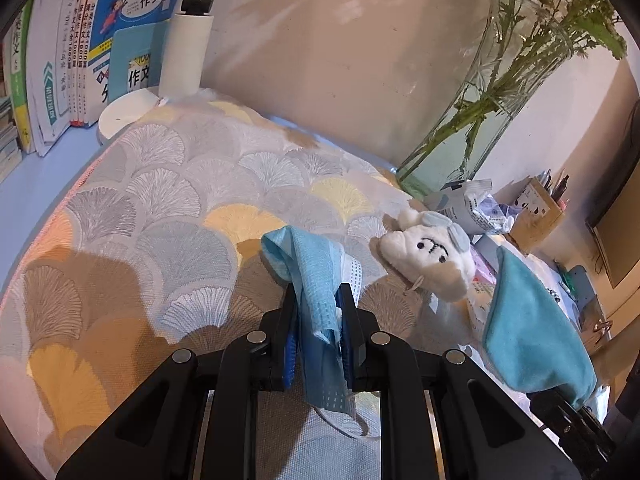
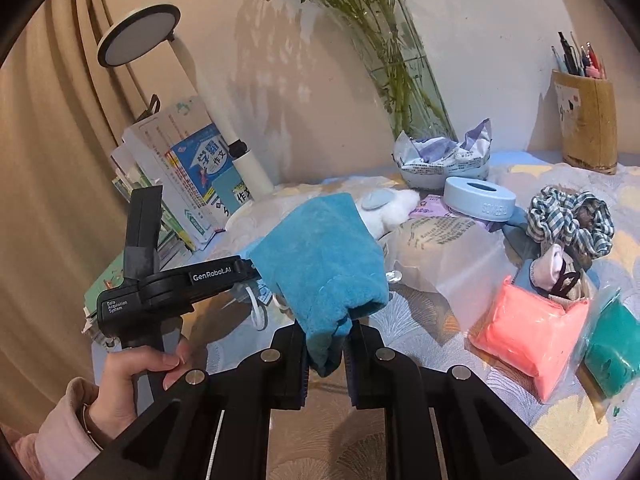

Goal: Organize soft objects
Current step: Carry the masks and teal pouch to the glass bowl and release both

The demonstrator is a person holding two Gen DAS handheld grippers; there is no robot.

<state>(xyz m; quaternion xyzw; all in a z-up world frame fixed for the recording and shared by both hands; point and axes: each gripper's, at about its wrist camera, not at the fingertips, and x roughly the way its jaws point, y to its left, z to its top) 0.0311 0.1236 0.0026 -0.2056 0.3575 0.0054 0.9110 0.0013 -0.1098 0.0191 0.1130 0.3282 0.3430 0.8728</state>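
On the left gripper (image 2: 248, 270), white lettering reads "GenRobot.AI", and a small label by its handle says "Data Acquisition System". The blue book cover (image 1: 138, 4) among the standing books carries "学霸 作文". The spines (image 1: 82, 60) beside it have Chinese print too small to read. The pale blue ring (image 2: 479, 199) has embossed letters I cannot make out.

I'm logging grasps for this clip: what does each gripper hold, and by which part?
Left gripper pinches the blue face mask across its bunched middle. Right gripper pinches the teal plush cloth by its lower edge.
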